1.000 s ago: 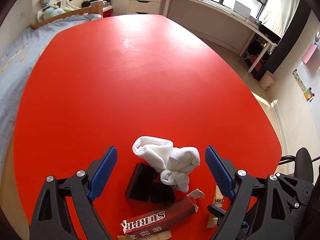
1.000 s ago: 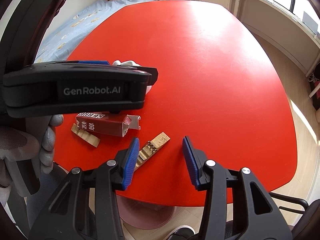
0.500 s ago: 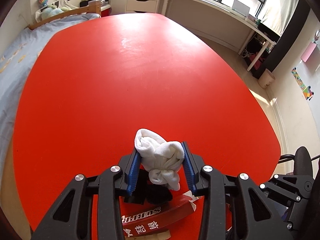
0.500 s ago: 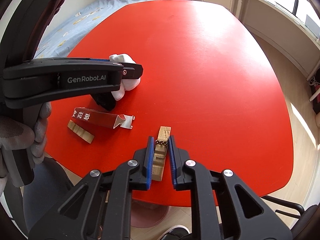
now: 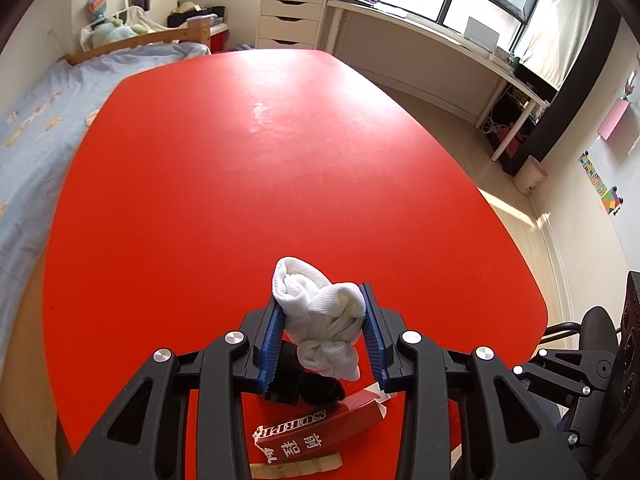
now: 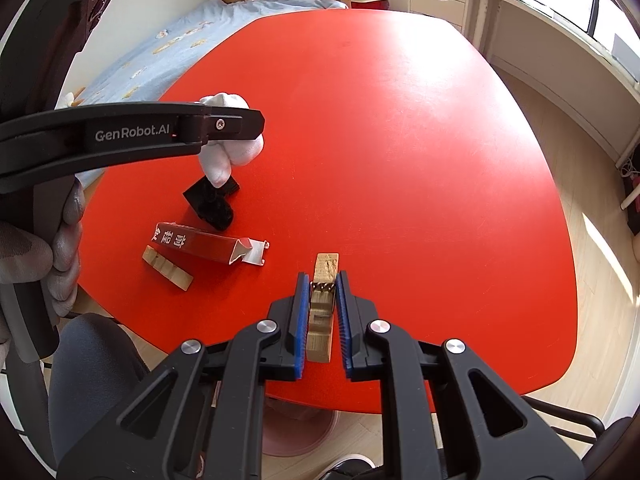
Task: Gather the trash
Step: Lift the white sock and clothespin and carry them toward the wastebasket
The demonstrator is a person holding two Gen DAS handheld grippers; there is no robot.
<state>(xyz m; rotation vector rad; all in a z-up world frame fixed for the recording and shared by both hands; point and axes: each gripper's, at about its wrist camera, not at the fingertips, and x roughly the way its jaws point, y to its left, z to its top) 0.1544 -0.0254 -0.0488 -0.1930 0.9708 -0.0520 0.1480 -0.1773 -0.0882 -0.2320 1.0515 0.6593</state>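
My left gripper (image 5: 322, 312) is shut on a crumpled white cloth wad (image 5: 320, 320) and holds it lifted above the red table (image 5: 240, 160); the wad also shows in the right wrist view (image 6: 230, 152). My right gripper (image 6: 323, 292) is shut on a wooden clothespin (image 6: 322, 312) held just above the table near its front edge. Below the wad lie a black block (image 6: 210, 200), a dark red carton (image 6: 200, 242) with its flap open, and a second wooden piece (image 6: 168, 268). The carton also shows in the left wrist view (image 5: 320, 430).
A bed with blue bedding (image 5: 28, 128) stands left of the table. White drawers (image 5: 290, 16) and a long desk (image 5: 420, 28) line the far wall. A pink bin (image 6: 296, 432) sits on the floor under the table's front edge. An office chair (image 5: 592, 332) is at right.
Both grippers went from open to shut: the left closed on the white wad and raised it off the black block, the right closed on the clothespin and lifted it slightly.
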